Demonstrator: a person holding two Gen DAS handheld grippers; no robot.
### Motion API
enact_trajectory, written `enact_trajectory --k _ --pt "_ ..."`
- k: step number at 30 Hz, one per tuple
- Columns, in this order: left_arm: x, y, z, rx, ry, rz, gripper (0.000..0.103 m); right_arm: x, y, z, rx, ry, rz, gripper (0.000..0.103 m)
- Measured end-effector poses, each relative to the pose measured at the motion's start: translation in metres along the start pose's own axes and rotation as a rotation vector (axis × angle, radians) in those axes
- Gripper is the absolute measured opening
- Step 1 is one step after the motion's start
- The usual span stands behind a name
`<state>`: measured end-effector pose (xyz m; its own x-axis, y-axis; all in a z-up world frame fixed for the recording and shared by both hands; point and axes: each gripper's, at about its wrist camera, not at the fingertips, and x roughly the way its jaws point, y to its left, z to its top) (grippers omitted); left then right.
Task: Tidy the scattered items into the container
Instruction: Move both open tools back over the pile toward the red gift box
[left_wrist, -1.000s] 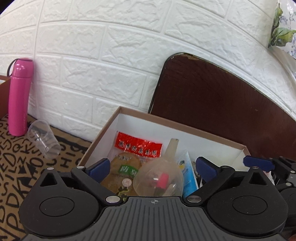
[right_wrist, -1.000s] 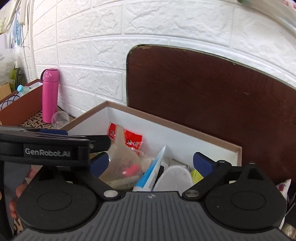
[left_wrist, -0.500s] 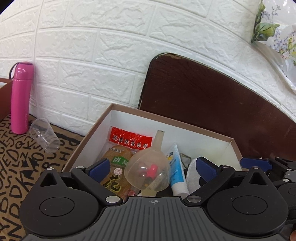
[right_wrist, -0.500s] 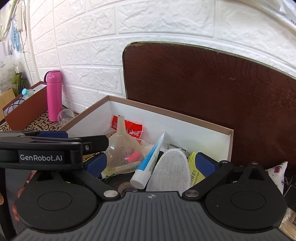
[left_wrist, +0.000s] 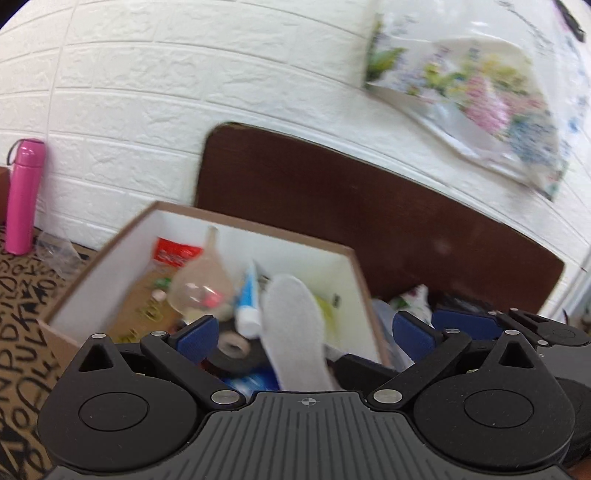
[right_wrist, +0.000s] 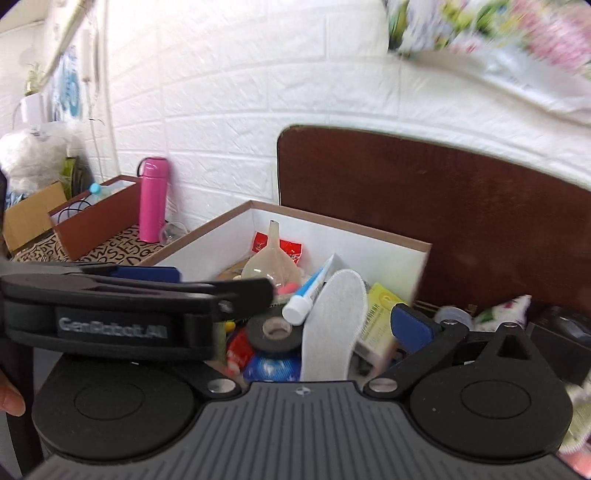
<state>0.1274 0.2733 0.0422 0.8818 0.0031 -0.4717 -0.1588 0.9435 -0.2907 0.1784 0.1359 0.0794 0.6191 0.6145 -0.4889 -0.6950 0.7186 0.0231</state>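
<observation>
Insole (right_wrist: 332, 325) stands on end inside the white cardboard box (right_wrist: 388, 251), leaning near its right wall, long axis pointing up and away from me. Toothpaste tube (right_wrist: 308, 291), clear funnel (right_wrist: 271, 266) and black tape roll (right_wrist: 273, 332) lie just left of it. My right gripper (right_wrist: 303, 328) sits directly before the insole, jaws wide and empty; my left gripper (left_wrist: 303, 332) is also wide, over the box's near edge. Anything left seems to lie beyond the right wall, nearer my right hand.
</observation>
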Motion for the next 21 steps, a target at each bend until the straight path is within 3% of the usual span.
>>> enact_trajectory --k 6,14,21 --pt "-0.011 -0.047 -0.060 0.020 0.034 -0.105 0.103 -0.059 0.001 -0.063 -0.066 -0.104 -0.134 0.103" --pt "0.004 -0.098 -0.130 0.049 0.204 -0.233 0.103 -0.099 -0.052 -0.149 0.175 -0.015 -0.195 0.103" --pt "0.029 -0.117 -0.162 0.081 0.314 -0.239 0.103 -0.109 -0.097 -0.211 0.354 0.090 -0.288 0.102"
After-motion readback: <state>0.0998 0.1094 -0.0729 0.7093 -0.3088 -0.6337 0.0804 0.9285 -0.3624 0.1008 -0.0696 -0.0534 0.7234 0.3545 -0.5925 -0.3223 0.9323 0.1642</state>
